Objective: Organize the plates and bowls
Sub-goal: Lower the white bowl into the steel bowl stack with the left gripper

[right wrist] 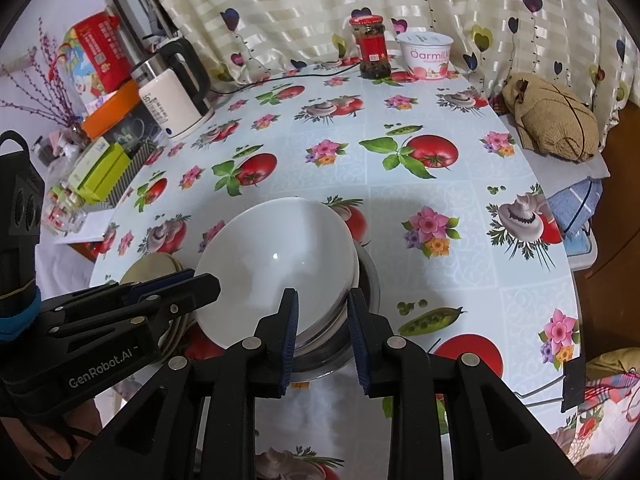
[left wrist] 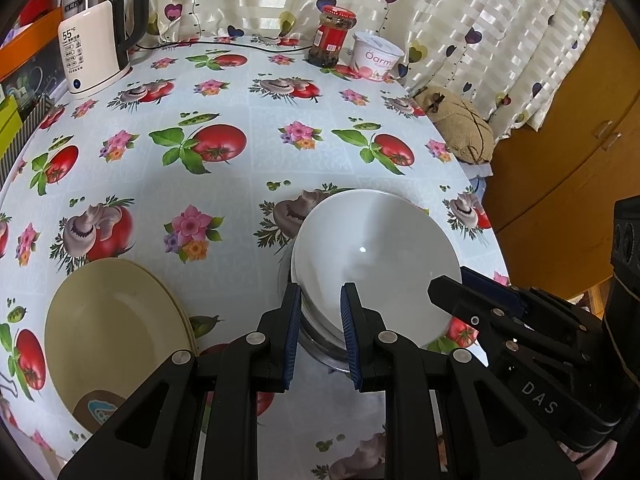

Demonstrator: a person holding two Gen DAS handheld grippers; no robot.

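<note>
A white bowl sits stacked in other bowls, with a steel bowl at the bottom, on the flowered tablecloth. My left gripper is open, its fingers straddling the stack's near-left rim. My right gripper is open, its fingers straddling the near-right rim of the white bowl above the steel bowl. A stack of beige plates lies left of the bowls; it also shows in the right wrist view. Each gripper appears in the other's view.
At the table's back stand a white kettle, a red-lidded jar and a yogurt tub. A brown cushion lies off the right edge. Boxes crowd the left side. A cable runs along the back.
</note>
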